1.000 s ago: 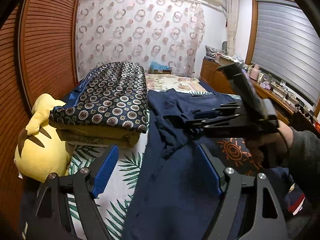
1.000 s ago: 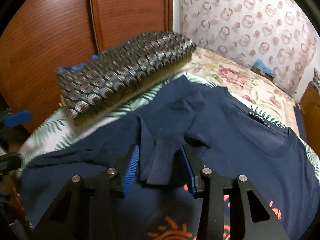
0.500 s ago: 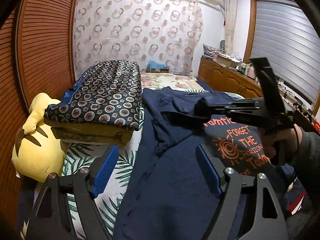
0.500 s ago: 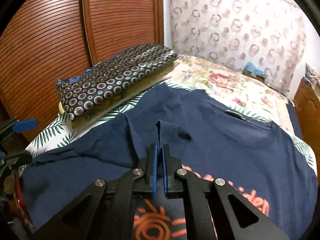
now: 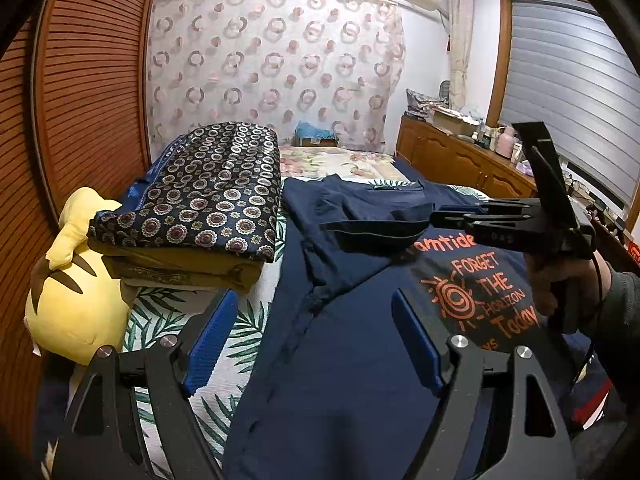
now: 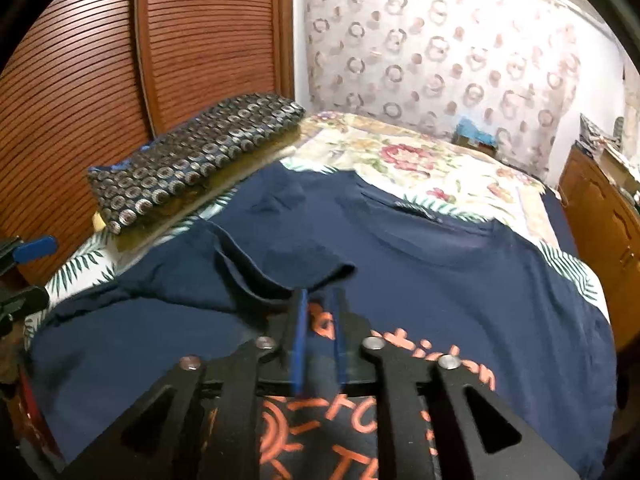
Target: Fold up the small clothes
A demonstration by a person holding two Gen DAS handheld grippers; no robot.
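Observation:
A navy T-shirt (image 5: pixel 348 360) with orange print lies spread on the bed; it also shows in the right wrist view (image 6: pixel 460 272). My right gripper (image 6: pixel 320 308) is shut on the T-shirt's sleeve (image 6: pixel 304 276) and lifts it above the shirt body; in the left wrist view the right gripper (image 5: pixel 436 216) holds the sleeve (image 5: pixel 372 226) raised over the print. My left gripper (image 5: pixel 316 340) is open and empty, over the shirt's lower left part.
A folded patterned stack (image 5: pixel 200 204) sits on the bed at left, beside a yellow plush toy (image 5: pixel 76 288). A slatted wooden wardrobe (image 6: pixel 80 80) stands at left. A wooden dresser (image 5: pixel 460 160) runs along the right under the window.
My right gripper closed on the sleeve, then lifted and pulled it rightward over the shirt, uncovering the orange print. My left gripper stayed open and barely moved.

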